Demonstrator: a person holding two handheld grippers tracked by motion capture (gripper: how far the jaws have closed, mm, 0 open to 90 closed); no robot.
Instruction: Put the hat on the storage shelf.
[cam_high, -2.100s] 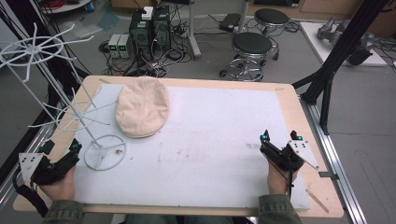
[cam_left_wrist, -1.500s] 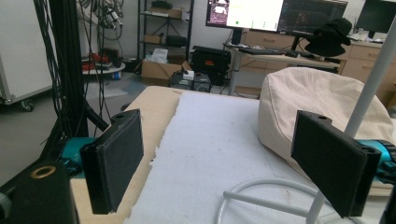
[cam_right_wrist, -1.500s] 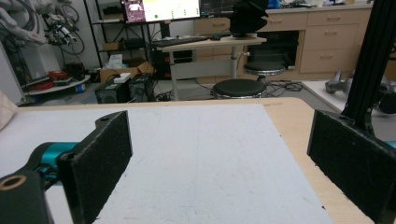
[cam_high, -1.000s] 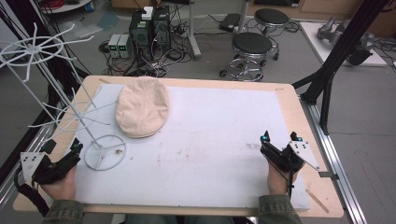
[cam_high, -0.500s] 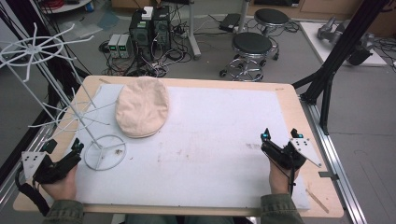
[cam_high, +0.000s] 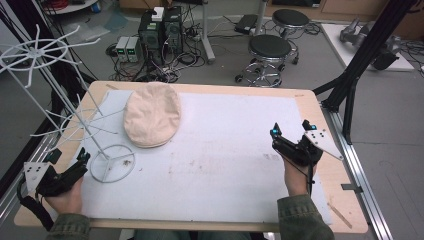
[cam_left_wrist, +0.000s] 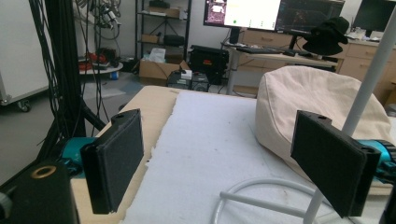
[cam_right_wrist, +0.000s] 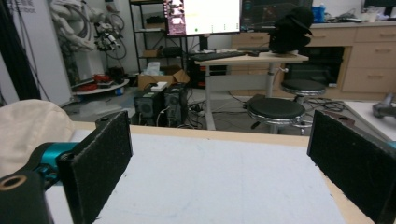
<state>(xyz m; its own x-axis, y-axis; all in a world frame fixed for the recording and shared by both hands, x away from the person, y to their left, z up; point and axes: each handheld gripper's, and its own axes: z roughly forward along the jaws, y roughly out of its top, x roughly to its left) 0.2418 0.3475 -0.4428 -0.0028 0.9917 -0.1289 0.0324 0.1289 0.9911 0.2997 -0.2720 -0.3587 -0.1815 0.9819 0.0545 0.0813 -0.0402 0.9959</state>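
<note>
Lying flat on the white mat (cam_high: 225, 150) at the table's far left, the cap (cam_high: 152, 120) sits just beyond the ringed base of the wire rack (cam_high: 112, 163), and that is the relation the next move likely turns on: it is far nearer the left gripper (cam_high: 75, 162) than the right gripper (cam_high: 290, 137). From the left gripper the cap lies forward and to the right, with the rack's base and slanted pole between; in the left gripper view the cap (cam_left_wrist: 317, 102) rises behind the right-hand jaw, the pole crossing in front of it. Its long axis runs roughly front to back. From the right gripper it lies well apart, across the mat to the left, its edge (cam_right_wrist: 32, 130) showing past that gripper's left-hand jaw. Both grippers stand with jaws spread wide, holding nothing
</note>
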